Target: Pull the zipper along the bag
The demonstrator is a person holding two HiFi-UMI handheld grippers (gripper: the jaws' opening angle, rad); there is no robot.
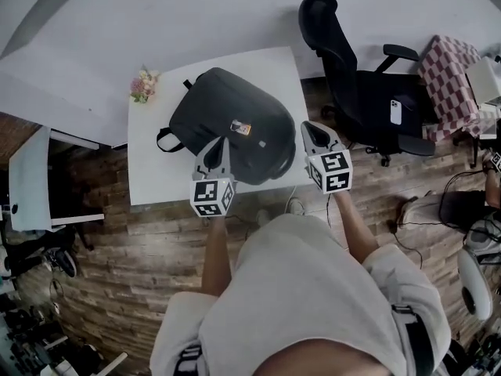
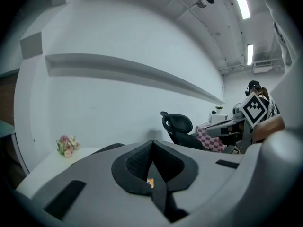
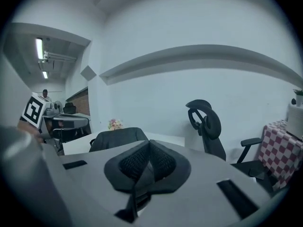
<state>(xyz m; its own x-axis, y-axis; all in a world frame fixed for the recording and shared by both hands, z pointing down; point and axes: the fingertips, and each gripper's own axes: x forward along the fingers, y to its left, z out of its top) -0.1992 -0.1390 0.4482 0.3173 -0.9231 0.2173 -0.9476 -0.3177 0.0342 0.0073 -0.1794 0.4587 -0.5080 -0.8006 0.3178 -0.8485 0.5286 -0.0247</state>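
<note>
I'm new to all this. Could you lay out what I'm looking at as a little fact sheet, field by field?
Setting: white table in an office
Bag: dark backpack lying on the table, orange tag on top
Left hand-held gripper: jaws together, empty, at the backpack's near edge
Right hand-held gripper: jaws together, empty, right of the backpack
Also there: flowers at the table's far left corner; black office chair

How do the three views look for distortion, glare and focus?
Head view: fisheye bows the edges of the white rectangular table; flat, even light, the dark grey fabric backpack casts little shadow. Left gripper view: black vignette at the corners, ceiling strip light blown out, wall ledge curved. Right gripper view: same vignette and curved ledge; black office chair is sharp.
</note>
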